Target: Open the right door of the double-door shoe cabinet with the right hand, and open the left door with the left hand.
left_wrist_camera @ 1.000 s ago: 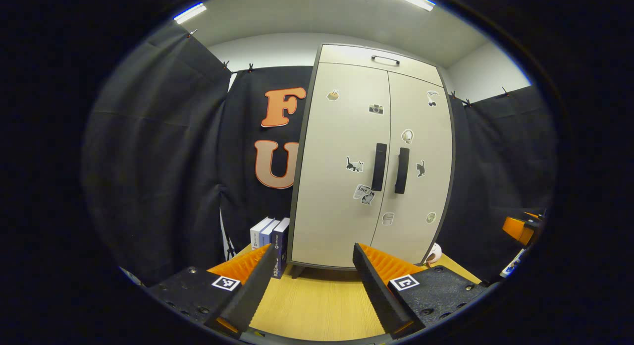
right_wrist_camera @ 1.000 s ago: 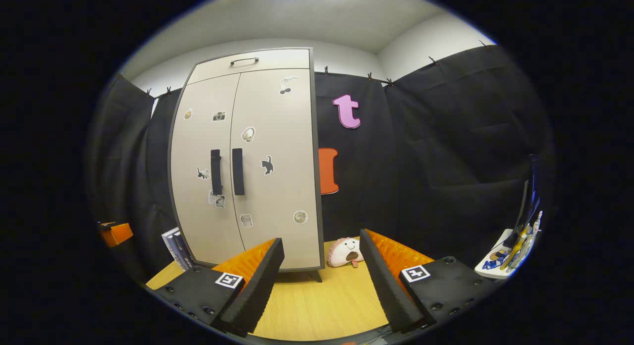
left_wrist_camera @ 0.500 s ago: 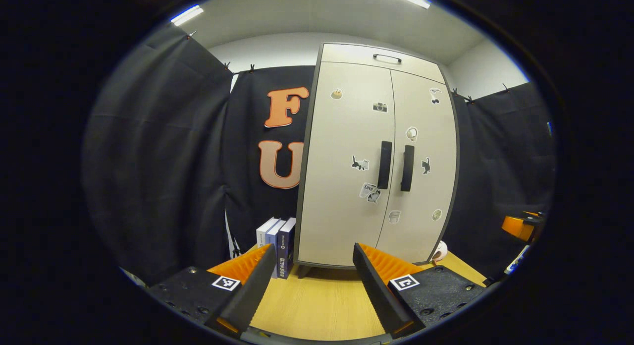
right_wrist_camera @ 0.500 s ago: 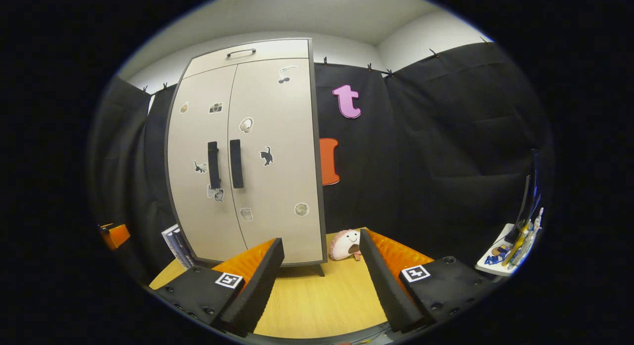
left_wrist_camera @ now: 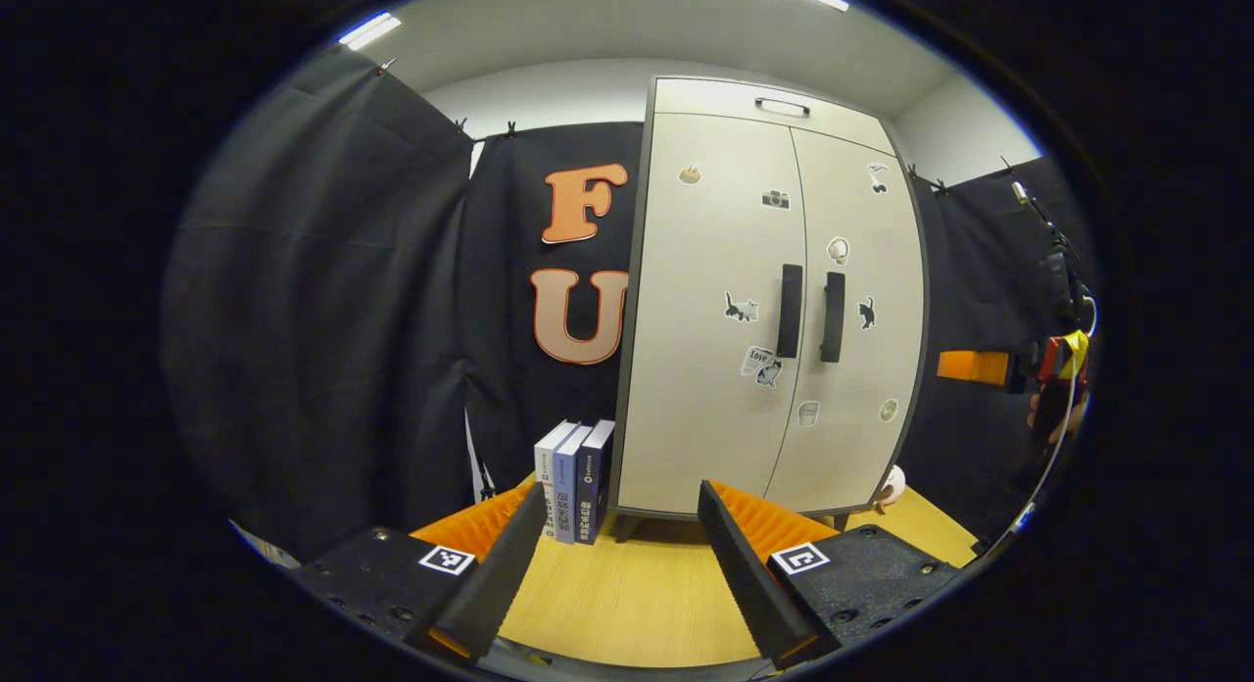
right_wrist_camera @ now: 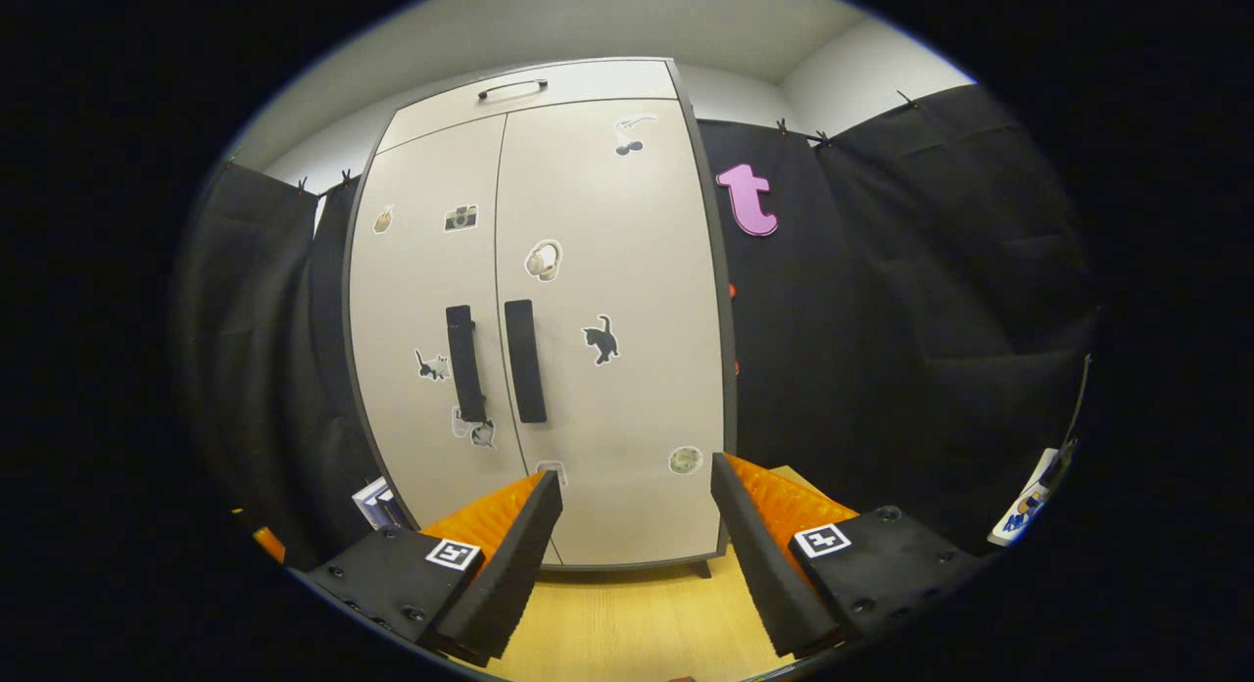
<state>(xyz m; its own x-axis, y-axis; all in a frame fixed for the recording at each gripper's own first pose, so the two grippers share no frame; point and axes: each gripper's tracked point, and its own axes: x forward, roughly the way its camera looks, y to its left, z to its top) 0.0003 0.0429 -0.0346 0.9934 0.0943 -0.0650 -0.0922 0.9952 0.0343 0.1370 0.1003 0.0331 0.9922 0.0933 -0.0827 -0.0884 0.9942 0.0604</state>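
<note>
Cream doors of the shoe cabinet [right_wrist_camera: 549,300] were both shut; nothing was done yet. My right tool [right_wrist_camera: 635,555] and left tool [left_wrist_camera: 612,564] gaped empty, apart from the handles [right_wrist_camera: 524,361].

The double-door shoe cabinet [right_wrist_camera: 549,319] stands upright on short legs on a light wooden surface, backed against the booth's black cloth. Its panels are pale beige inside a dark frame. Both the left door [right_wrist_camera: 426,300] and the right door [right_wrist_camera: 617,300] are closed and flush. Each carries a vertical black bar handle, left handle [right_wrist_camera: 464,363] and right handle [right_wrist_camera: 525,361], side by side at the centre seam. Small stickers dot both doors. A narrow top panel bears a horizontal handle [right_wrist_camera: 512,88].
</note>
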